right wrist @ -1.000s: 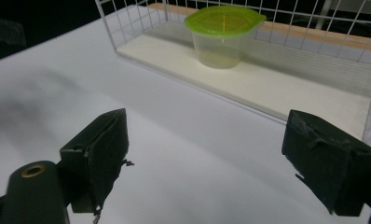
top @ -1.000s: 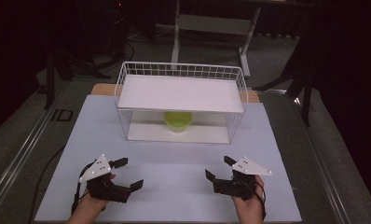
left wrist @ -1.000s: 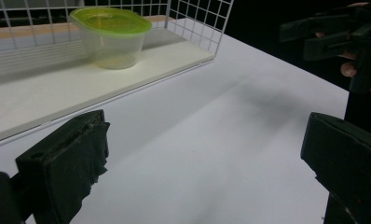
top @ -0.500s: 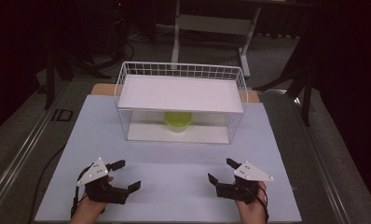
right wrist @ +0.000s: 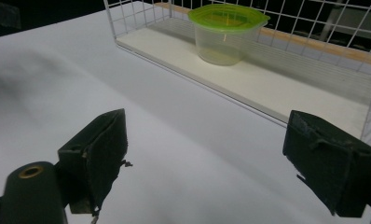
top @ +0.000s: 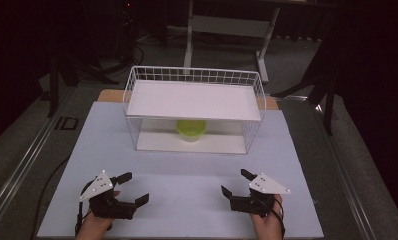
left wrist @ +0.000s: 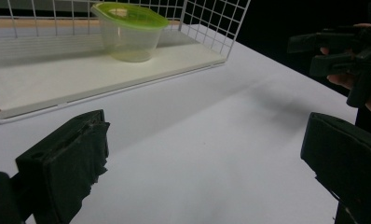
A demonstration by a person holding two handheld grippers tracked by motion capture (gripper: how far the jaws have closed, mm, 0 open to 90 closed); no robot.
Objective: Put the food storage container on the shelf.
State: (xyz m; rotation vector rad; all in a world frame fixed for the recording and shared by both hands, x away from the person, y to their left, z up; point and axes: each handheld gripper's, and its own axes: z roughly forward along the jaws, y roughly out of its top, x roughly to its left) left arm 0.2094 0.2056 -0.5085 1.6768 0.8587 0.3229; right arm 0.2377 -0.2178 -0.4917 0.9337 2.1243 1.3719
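Both grippers have drawn back toward the person; left gripper (top: 134,189) and right gripper (top: 235,182) hover wide-jawed, empty. Green-lidded container (top: 191,130) sits inside the wire rack (top: 194,76).

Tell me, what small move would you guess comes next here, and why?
Probably one gripper reaches forward toward the green-lidded container on the rack's lower shelf. Both the left gripper and right gripper are open, hold nothing, sit near the table's front edge, and the rack's front side looks open.

front: bare table (top: 187,185) | beyond: wire rack (top: 194,112), near side open
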